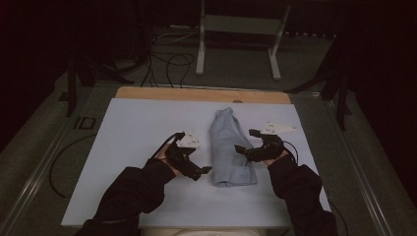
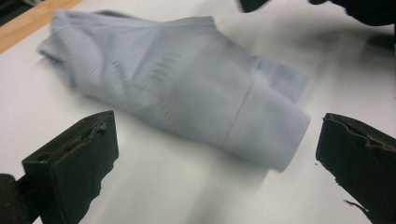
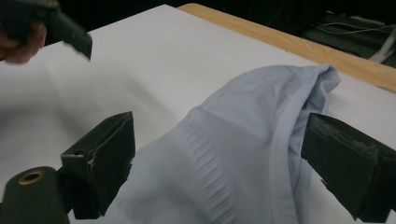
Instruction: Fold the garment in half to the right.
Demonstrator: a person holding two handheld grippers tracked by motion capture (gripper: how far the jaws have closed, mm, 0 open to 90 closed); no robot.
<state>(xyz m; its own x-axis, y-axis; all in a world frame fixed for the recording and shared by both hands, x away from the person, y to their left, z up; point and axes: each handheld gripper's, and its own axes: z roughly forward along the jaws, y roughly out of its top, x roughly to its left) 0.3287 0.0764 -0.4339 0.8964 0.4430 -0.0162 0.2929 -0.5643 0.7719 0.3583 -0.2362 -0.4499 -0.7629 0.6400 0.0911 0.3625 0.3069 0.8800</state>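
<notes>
A light blue folded garment point(image 1: 230, 150) lies lengthwise in the middle of the white table sheet point(image 1: 137, 128). My left gripper point(image 1: 200, 171) sits just left of its near end, jaws open, holding nothing. In the left gripper view the garment point(image 2: 187, 88) lies ahead between the spread fingers point(image 2: 79, 158). My right gripper point(image 1: 242, 147) is at the garment's right edge, open, its jaws pointing left over the cloth. In the right gripper view the garment point(image 3: 233, 158) lies between the open fingers point(image 3: 107, 154), which are not pinching it.
A wooden strip point(image 1: 201, 94) borders the table's far edge. Beyond it stand a metal stand point(image 1: 238, 29) and loose cables point(image 1: 167, 61) on the floor. Dark frame posts point(image 1: 72, 83) flank the table. Bare sheet lies left of the garment.
</notes>
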